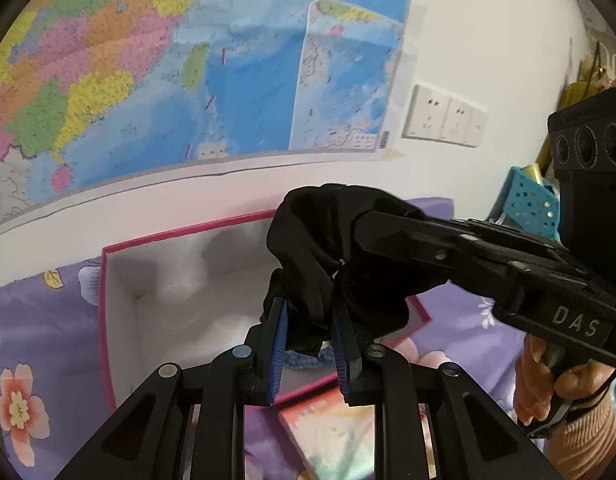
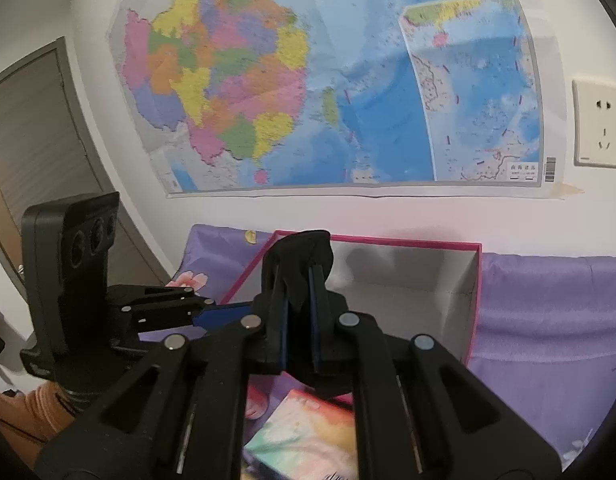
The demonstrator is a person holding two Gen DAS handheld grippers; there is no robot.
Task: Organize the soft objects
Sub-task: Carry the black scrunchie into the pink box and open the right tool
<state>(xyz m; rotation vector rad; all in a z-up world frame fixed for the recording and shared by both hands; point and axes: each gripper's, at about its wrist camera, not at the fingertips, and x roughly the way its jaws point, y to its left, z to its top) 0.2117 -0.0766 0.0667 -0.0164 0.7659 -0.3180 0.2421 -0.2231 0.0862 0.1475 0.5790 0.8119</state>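
Observation:
A black soft cloth (image 1: 320, 248) hangs bunched in the air above an open box with a pink rim (image 1: 104, 312) and pale inside. My left gripper (image 1: 308, 320) is shut on the cloth's lower fold between its blue pads (image 1: 278, 344). My right gripper (image 2: 299, 280) is shut on the same black cloth (image 2: 304, 252); in the left wrist view it reaches in from the right (image 1: 368, 220) and grips the cloth's upper part. The pink-rimmed box (image 2: 478, 304) lies just beyond both grippers. The left gripper (image 2: 204, 308) shows at the left of the right wrist view.
The box sits on a purple floral sheet (image 1: 40, 320) against a white wall with a large map (image 2: 328, 80). A colourful book (image 2: 304, 436) lies in front of the box. A wall socket (image 2: 600, 124) is at right, a blue perforated basket (image 1: 528, 204) too.

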